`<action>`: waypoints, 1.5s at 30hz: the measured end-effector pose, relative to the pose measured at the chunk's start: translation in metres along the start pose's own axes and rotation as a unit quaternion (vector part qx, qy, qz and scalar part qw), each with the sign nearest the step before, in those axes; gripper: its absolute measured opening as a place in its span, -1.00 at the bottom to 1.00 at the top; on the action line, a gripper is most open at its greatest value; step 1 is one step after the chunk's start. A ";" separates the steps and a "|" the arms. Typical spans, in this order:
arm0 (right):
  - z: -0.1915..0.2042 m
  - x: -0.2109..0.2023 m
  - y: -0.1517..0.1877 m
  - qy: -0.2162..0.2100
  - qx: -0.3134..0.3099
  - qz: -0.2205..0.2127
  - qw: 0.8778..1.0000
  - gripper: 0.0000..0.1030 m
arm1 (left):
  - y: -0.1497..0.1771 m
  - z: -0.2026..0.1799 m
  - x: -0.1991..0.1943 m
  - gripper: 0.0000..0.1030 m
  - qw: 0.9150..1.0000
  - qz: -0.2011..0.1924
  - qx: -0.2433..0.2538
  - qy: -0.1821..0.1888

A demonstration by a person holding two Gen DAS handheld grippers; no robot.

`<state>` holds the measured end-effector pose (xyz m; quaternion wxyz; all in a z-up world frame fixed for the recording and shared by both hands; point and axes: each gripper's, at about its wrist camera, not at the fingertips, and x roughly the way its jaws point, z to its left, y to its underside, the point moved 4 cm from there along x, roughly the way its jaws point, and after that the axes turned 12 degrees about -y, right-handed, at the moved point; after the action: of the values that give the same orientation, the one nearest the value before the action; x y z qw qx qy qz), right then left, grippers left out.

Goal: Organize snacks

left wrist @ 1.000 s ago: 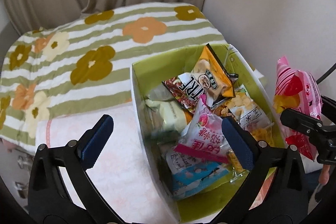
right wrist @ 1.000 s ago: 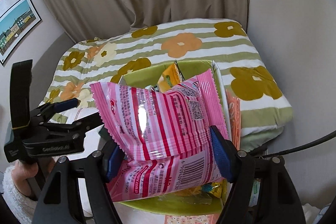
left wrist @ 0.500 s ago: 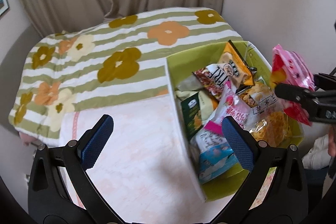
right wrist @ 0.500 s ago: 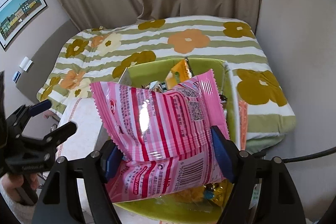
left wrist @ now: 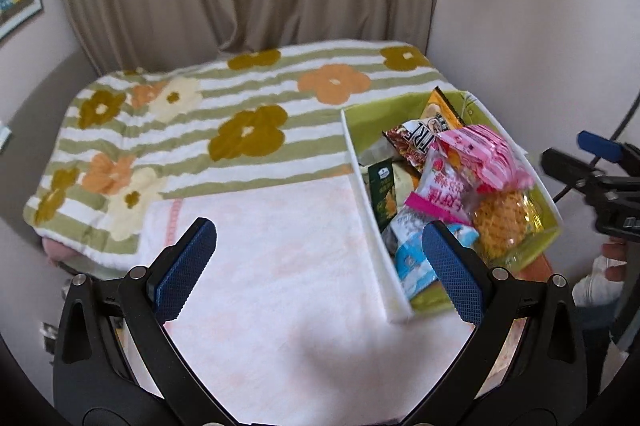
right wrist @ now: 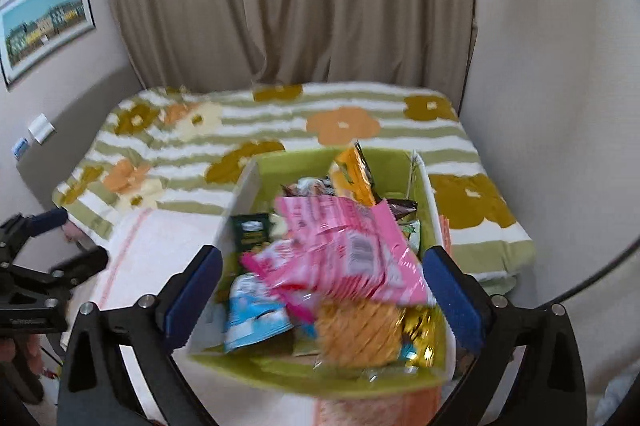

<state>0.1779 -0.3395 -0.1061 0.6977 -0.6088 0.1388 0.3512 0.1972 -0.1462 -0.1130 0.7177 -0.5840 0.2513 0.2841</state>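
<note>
Jaws of the right gripper [right wrist: 323, 296] had just opened, empty; pink striped foil snack packet [right wrist: 344, 250] lay ahead in the green box [right wrist: 304, 374]. Light, crinkly, slippery: grip the crimped edge. Left gripper [left wrist: 320, 270] stood open, empty.

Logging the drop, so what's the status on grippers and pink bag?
Right gripper jaws just opened, nothing gripped. Left gripper open, empty, over the towel. Pink bag on the pile in the green box. Nothing in the way.

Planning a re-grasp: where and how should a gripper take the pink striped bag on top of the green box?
Probably from above. The pink bag lies loose and tilted on top of the other snacks in the green box. Its crimped lower right edge sticks out clear, so pinch across that flat seam rather than the puffy middle.
</note>
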 end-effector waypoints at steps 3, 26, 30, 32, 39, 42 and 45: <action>0.031 -0.039 0.008 0.005 -0.010 -0.027 1.000 0.94 | 0.015 0.019 -0.041 0.99 0.999 -0.033 -0.009 0.000; 0.136 -0.169 0.094 0.064 -0.030 -0.114 0.991 0.94 | 0.125 0.088 -0.212 0.99 0.986 -0.152 -0.070 0.014; 0.138 -0.174 0.097 0.064 -0.028 -0.120 0.990 0.94 | 0.127 0.087 -0.217 0.99 0.985 -0.157 -0.070 0.017; 0.138 -0.176 0.097 0.065 -0.028 -0.122 0.990 0.94 | 0.125 0.086 -0.217 0.99 0.985 -0.159 -0.067 0.016; 0.138 -0.177 0.094 0.064 -0.027 -0.129 0.989 0.94 | 0.124 0.085 -0.221 0.99 0.984 -0.166 -0.068 0.014; 0.137 -0.177 0.093 0.062 -0.026 -0.130 0.989 0.94 | 0.123 0.085 -0.223 0.99 0.983 -0.171 -0.071 0.016; 0.136 -0.177 0.093 0.062 -0.023 -0.131 0.989 0.94 | 0.123 0.084 -0.224 0.99 0.982 -0.173 -0.069 0.012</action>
<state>-0.0420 -0.2661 -0.0364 0.7132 -0.6586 0.0928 0.2214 -0.0460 -0.0703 -0.0272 0.7108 -0.6702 0.1351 0.1655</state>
